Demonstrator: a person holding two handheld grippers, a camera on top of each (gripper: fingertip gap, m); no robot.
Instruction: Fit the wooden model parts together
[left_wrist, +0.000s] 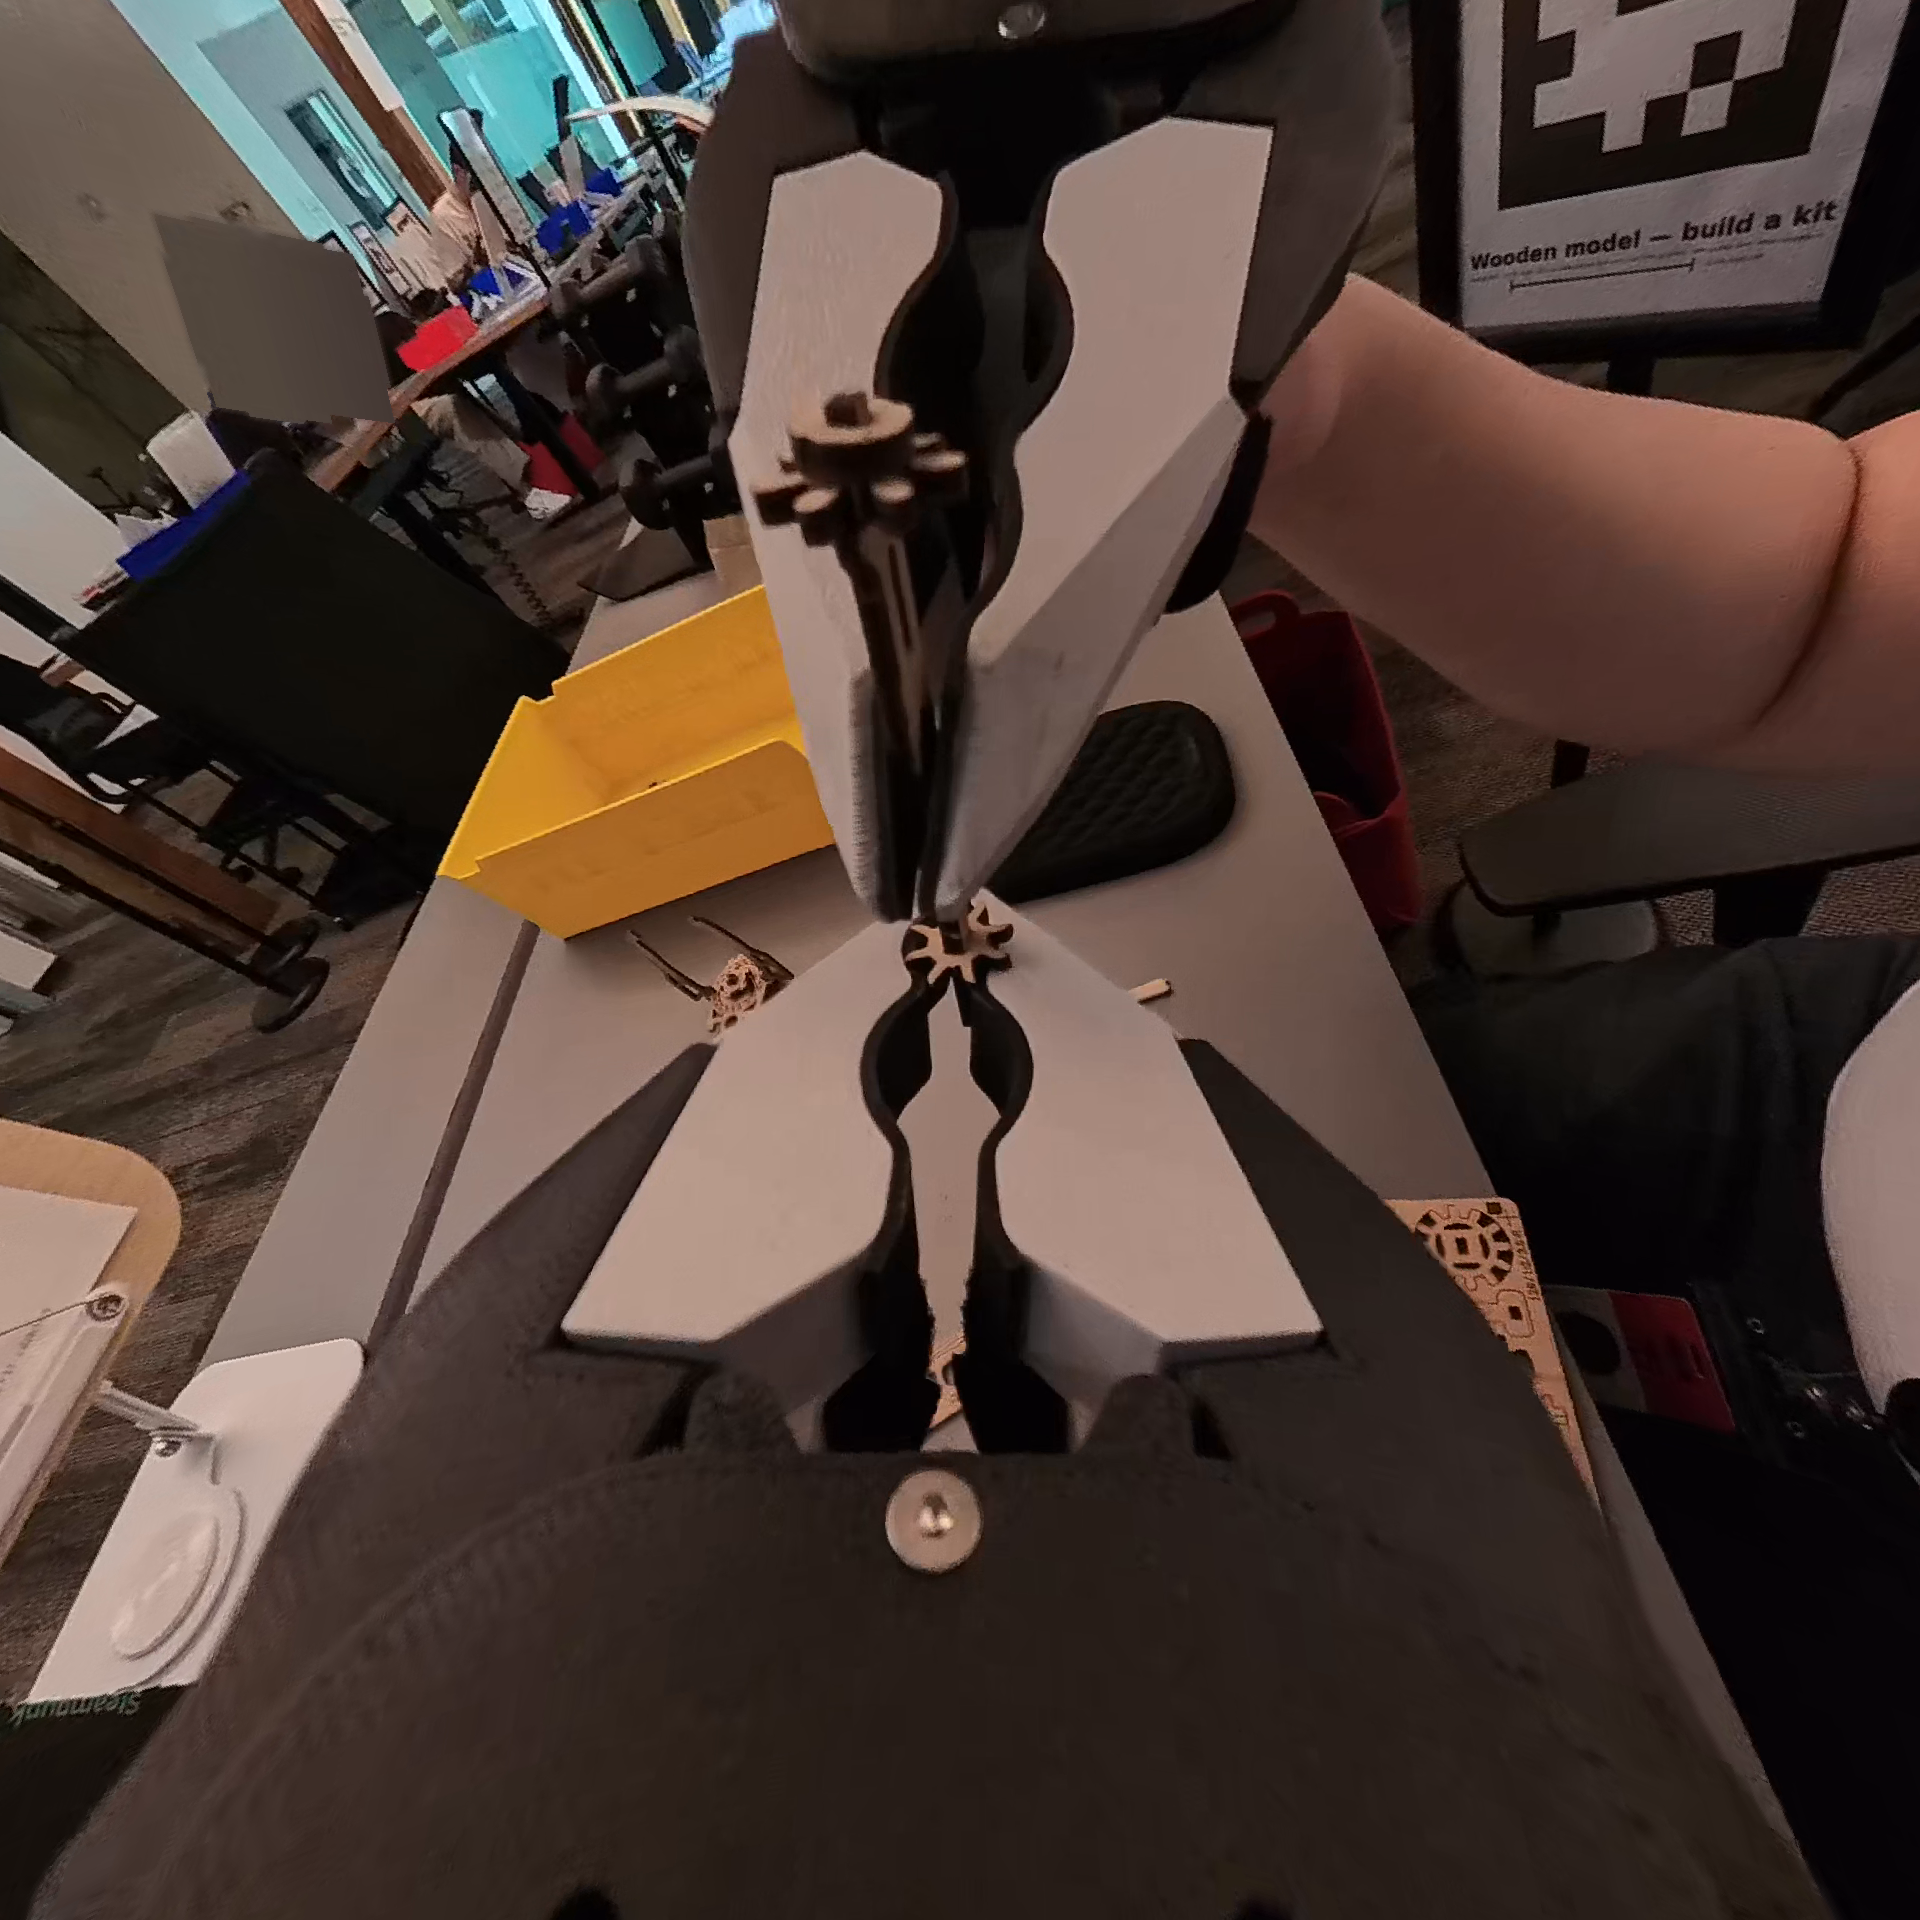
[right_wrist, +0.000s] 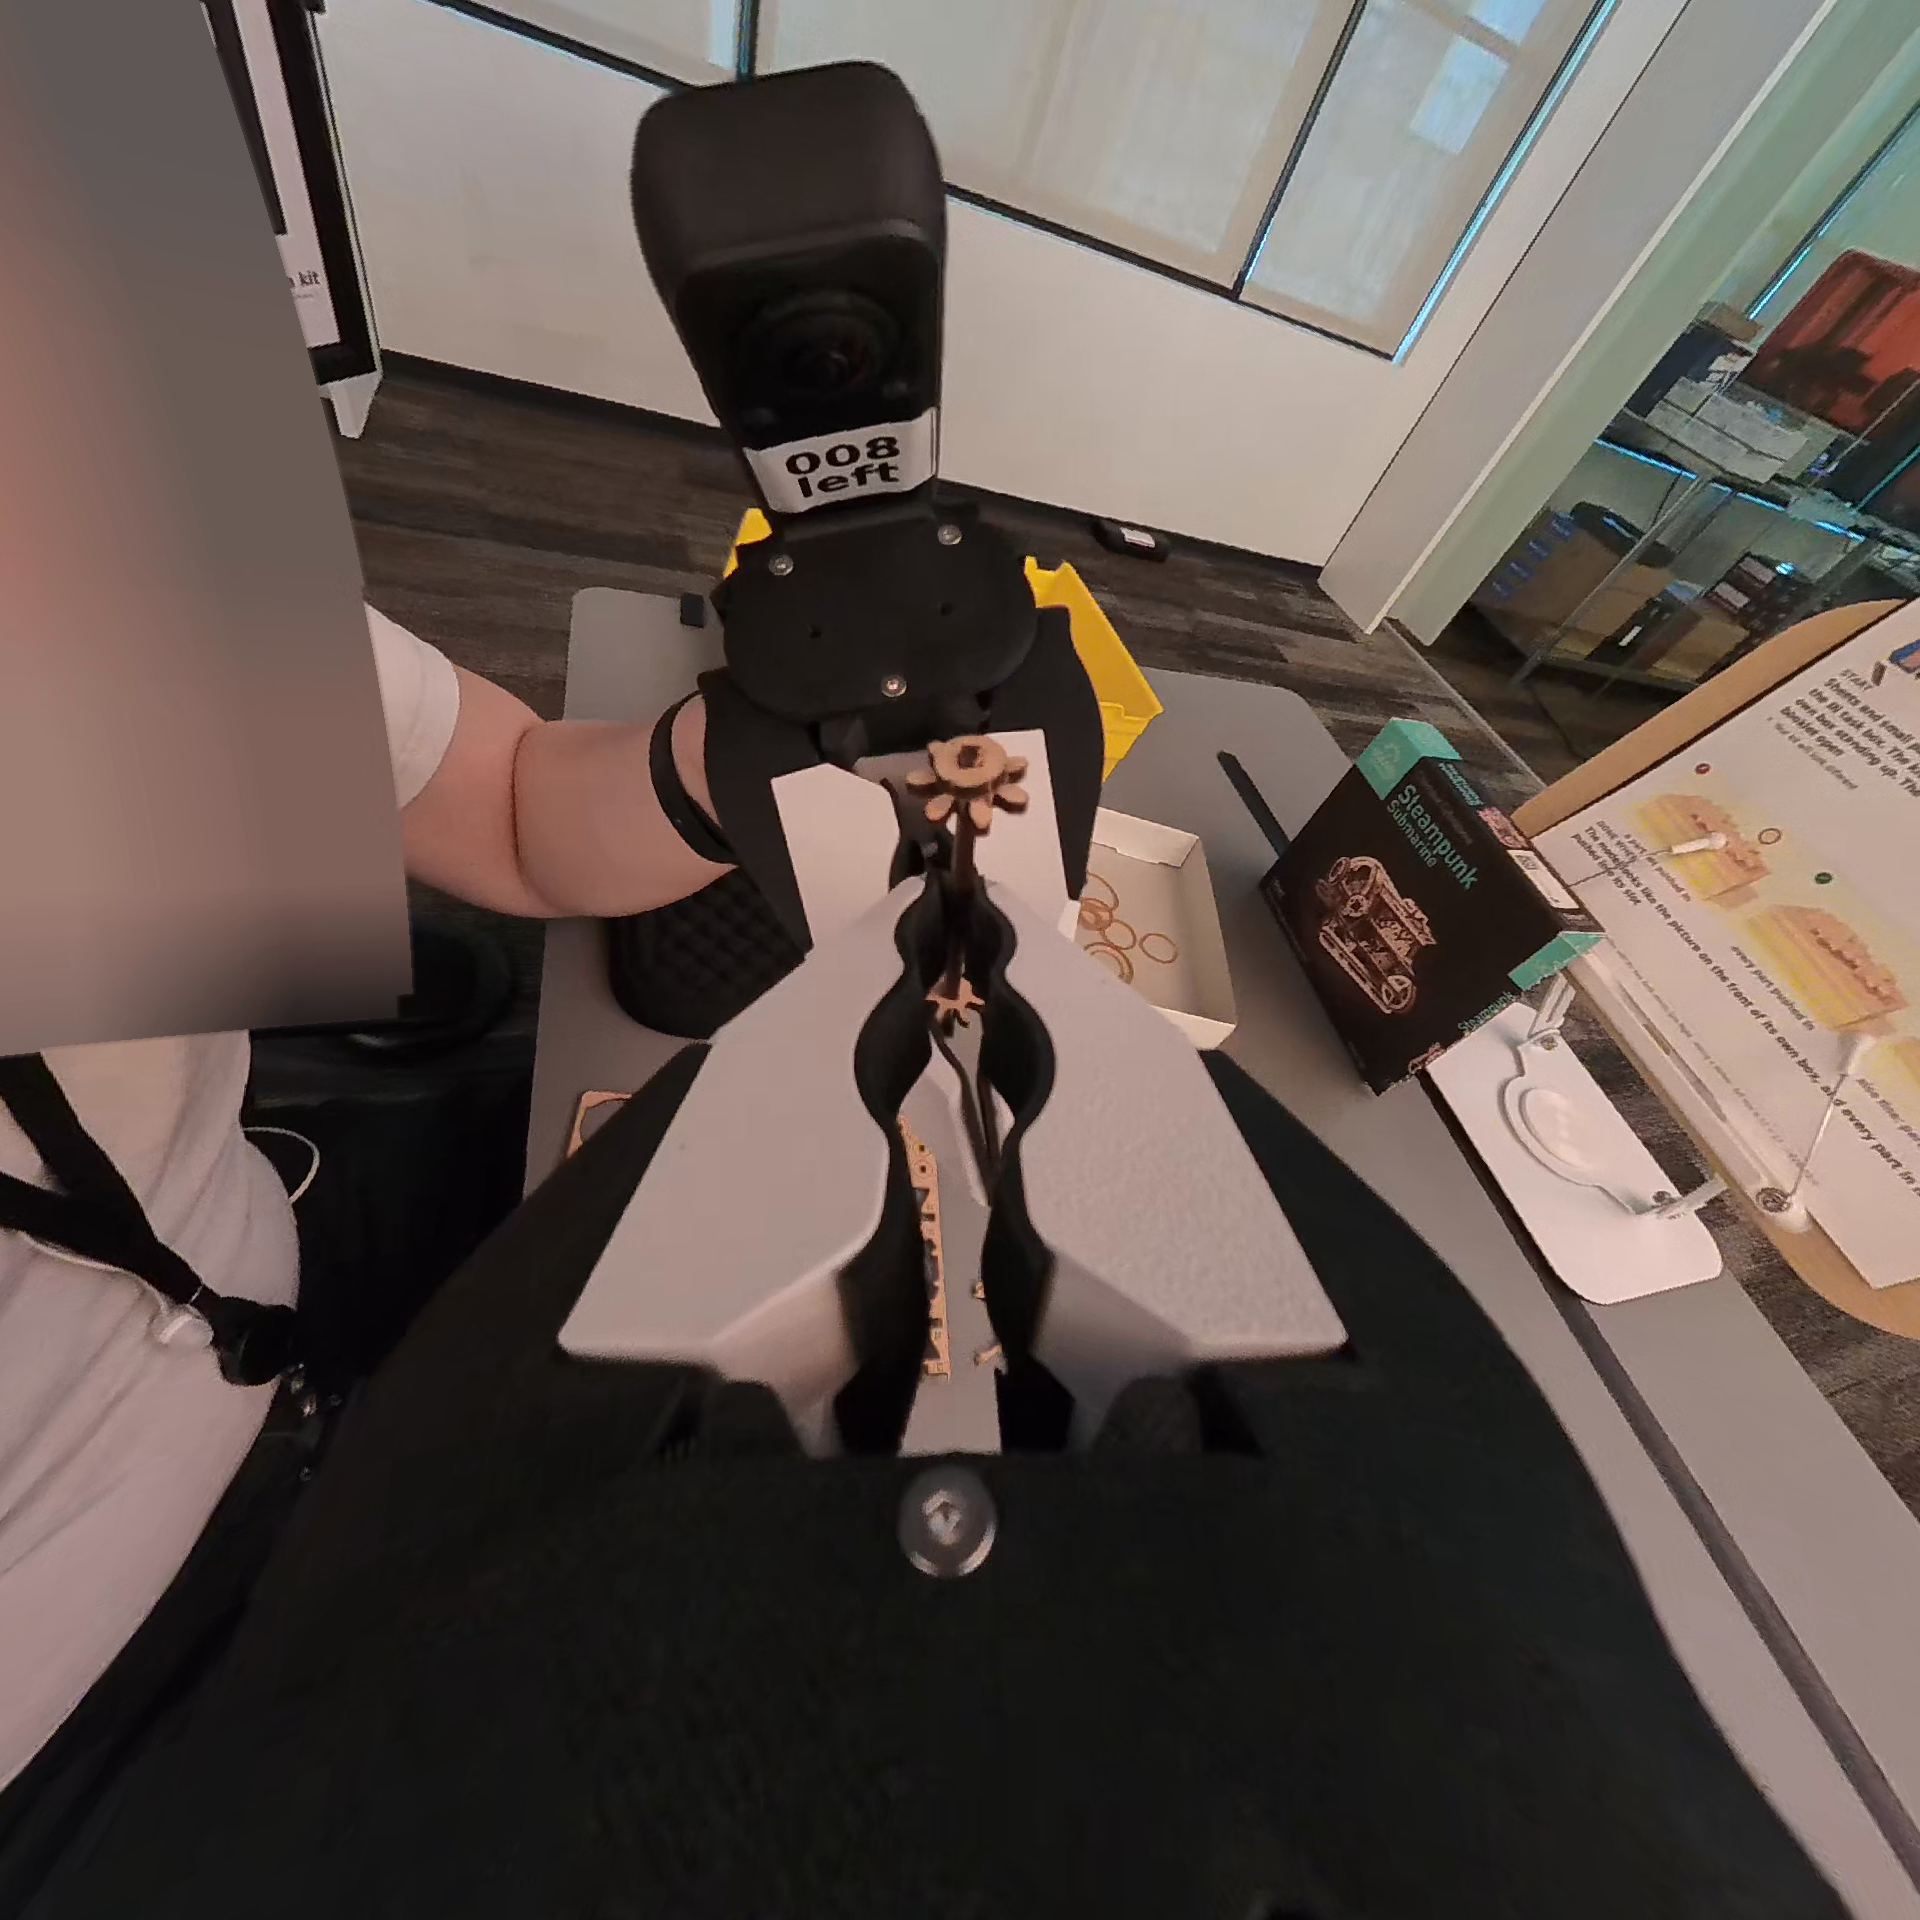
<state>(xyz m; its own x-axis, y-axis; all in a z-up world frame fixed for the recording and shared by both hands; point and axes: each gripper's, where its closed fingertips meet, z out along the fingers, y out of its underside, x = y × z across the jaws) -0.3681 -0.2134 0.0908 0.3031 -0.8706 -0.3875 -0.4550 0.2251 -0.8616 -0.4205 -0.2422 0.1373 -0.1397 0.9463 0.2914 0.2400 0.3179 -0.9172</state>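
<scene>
Gear (left_wrist: 956, 948), small and pale, sits pinched at the very tips of the left gripper (left_wrist: 951, 961), whose jaws are closed down to a sliver on it, well above the grey table (left_wrist: 1288, 790). Facing it tip to tip comes the right gripper (left_wrist: 920, 904), likewise squeezed nearly closed on a thin dark shaft (left_wrist: 899, 623) that carries a larger cog (left_wrist: 852, 462) at its far end. The two tools meet head-on, I'd say, so the shaft's free end can be pushed straight through the gear's centre hole; holding each piece by its edge keeps the hole and the shaft end clear.

From the right wrist view the same pairing shows in reverse: the small gear (right_wrist: 954, 1000) lies between the right gripper's pads, with the cog (right_wrist: 966, 774) beyond, up against the left gripper (right_wrist: 940, 883). Whether the shaft has already entered the hole I cannot tell.

Below lie a yellow bin (left_wrist: 644, 769), a part-built wooden piece (left_wrist: 732, 982), a cut sheet (left_wrist: 1475, 1257), a tray of rubber bands (right_wrist: 1127, 935) and the kit box (right_wrist: 1423, 904).
</scene>
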